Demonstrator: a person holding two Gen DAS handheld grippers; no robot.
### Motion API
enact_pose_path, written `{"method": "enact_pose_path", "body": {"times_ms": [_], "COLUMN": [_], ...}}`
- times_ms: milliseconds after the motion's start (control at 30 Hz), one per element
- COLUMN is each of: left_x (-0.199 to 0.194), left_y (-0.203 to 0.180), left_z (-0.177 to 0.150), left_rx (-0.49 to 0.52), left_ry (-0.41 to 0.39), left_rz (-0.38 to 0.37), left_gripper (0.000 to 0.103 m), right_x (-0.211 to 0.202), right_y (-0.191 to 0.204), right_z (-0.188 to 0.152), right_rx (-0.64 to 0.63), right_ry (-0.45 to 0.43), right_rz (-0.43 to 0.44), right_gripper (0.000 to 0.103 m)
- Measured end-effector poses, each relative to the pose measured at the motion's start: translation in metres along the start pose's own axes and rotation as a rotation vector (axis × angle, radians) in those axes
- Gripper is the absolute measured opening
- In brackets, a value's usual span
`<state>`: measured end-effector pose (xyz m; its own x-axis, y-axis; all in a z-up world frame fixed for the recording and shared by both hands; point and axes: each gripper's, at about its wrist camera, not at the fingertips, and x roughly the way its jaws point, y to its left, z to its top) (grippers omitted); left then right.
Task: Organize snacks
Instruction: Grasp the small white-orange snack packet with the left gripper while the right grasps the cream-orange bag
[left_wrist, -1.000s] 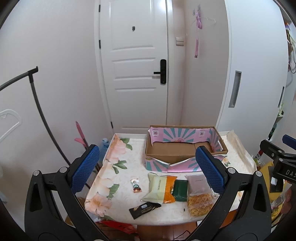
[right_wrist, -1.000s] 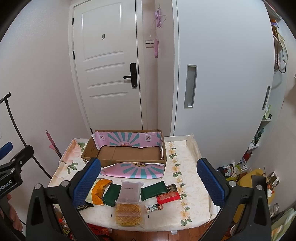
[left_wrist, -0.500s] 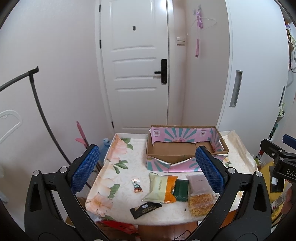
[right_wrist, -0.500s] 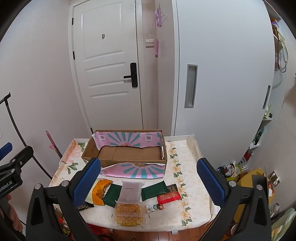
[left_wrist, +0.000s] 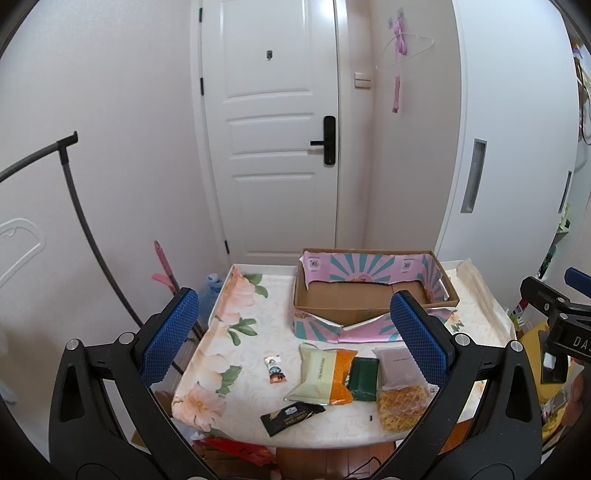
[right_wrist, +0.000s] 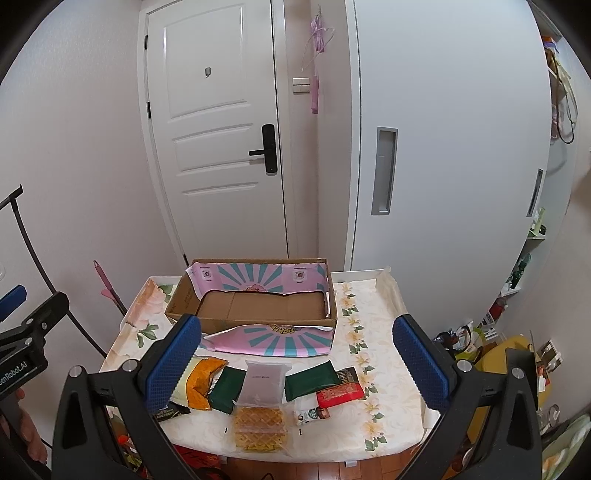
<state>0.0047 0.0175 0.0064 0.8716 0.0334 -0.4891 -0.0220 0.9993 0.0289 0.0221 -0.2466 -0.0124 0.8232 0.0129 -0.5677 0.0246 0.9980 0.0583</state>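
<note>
The left black two-finger gripper with blue textured pads (left_wrist: 295, 332) fills the lower frame, jaws spread wide, holding nothing; the right black gripper with matching blue pads (right_wrist: 297, 360) is likewise spread wide and empty

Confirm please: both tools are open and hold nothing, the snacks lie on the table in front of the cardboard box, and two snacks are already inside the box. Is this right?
One detail is wrong: the cardboard box holds no snacks; the right wrist view shows only its bare bottom. The rest stands: left tool and right tool are open and hold nothing, and the snacks lie on the table before the box.
</note>
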Motion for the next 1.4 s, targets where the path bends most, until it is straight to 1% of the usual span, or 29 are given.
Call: {"method": "enact_pose_path", "body": {"times_ms": [267,367,633,700,800,867,1067,1167,1200,1300,1400], "left_x": [0.002,0.004,0.021,0.027,0.035,0.044,0.079,0.107,0.120,0.147,0.175], "left_y": [0.002,0.002,0.015,0.018,0.025,0.032,0.058,0.070,0.074,0.080,0.085], "left_z": [0.002,0.001,-0.011,-0.018,-0.028,-0.035,-0.053,-0.063,-0.068,-0.079,-0.091], "left_rx": [-0.010,-0.012,-0.053,-0.065,-0.085,-0.094,-0.126,-0.137,-0.134,-0.101,-0.089], "left_ry": [0.007,0.015,0.099,0.129,0.170,0.193,0.270,0.323,0.353,0.405,0.463], "left_rz": [0.005,0.018,0.059,0.081,0.094,0.102,0.070,0.028,0.007,-0.019,-0.062], "left_gripper": [0.103,0.103,0.103,0.103,0.103,0.103,0.102,0.102,0.102,0.102,0.102], "right_x": [0.002,0.003,0.014,0.020,0.034,0.040,0.062,0.076,0.080,0.097,0.116], "right_y": [-0.002,-0.005,-0.013,-0.015,-0.015,-0.013,0.007,0.022,0.027,0.042,0.061], "right_z": [0.001,0.002,0.000,-0.004,-0.010,-0.013,-0.024,-0.031,-0.034,-0.042,-0.052], "right_rx": [0.000,0.004,0.009,0.004,0.005,0.008,0.003,-0.007,-0.005,0.026,0.050], "right_ry": [0.002,0.001,0.041,0.054,0.087,0.095,0.118,0.140,0.149,0.192,0.237], "right_rz": [0.006,0.001,0.018,0.034,0.073,0.095,0.106,0.089,0.082,0.074,0.067], "right_gripper": [0.103,0.103,0.103,0.103,0.103,0.103,0.103,0.103,0.103,0.103,0.103]}}
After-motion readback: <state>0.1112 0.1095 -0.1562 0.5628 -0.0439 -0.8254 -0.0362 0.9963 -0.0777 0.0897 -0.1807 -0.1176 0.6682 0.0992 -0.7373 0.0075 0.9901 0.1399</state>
